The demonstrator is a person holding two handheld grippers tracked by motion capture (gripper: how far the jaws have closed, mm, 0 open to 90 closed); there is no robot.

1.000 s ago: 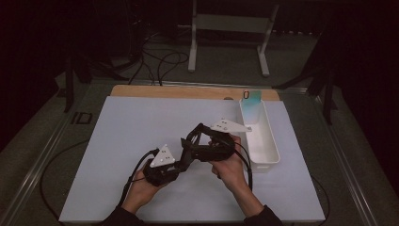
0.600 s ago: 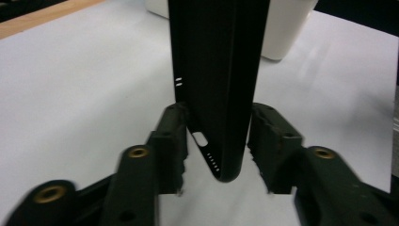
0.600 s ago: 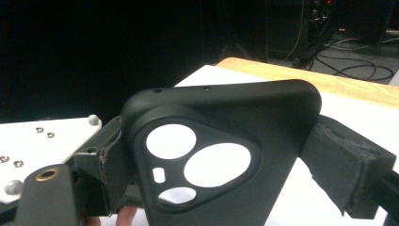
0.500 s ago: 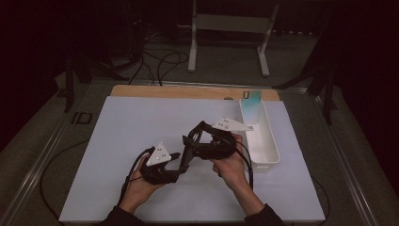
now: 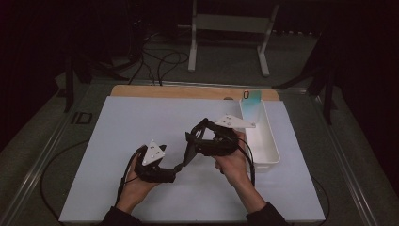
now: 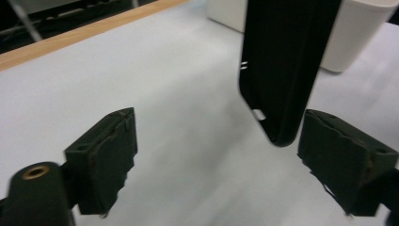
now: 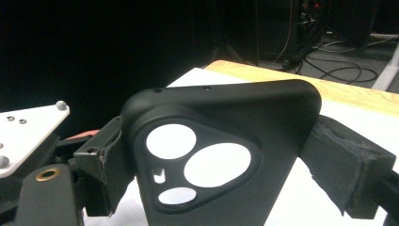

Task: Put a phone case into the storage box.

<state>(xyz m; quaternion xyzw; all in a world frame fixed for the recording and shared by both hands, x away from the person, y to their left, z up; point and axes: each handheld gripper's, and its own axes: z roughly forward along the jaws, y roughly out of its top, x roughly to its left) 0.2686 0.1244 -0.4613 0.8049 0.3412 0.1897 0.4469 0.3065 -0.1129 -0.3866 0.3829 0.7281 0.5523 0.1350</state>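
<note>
A black phone case [image 5: 192,151] with a three-hole camera cutout [image 7: 202,165] hangs over the white mat, and my right gripper [image 5: 192,140] is shut on its upper end. Both pads [image 7: 341,155] press its sides. My left gripper [image 5: 180,167] sits low at the case's lower end. Its jaws have just been opening and now stand wide apart. In the left gripper view the case's bottom corner [image 6: 277,70] dips between the left gripper's [image 6: 219,141] pads, close to the right pad [image 6: 346,165]. Neither pad presses on it.
A long white bin [image 5: 263,141] stands on the mat's right side, with a teal phone [image 5: 252,100] leaning up at its far end. The white mat [image 5: 136,122] covers a wooden tabletop [image 5: 179,91]. Cables and a stand's legs [image 5: 263,52] lie on the floor beyond.
My left gripper's jaws have opened off the lower end of the case and the hand has eased slightly left. The right gripper has kept the case in place.
</note>
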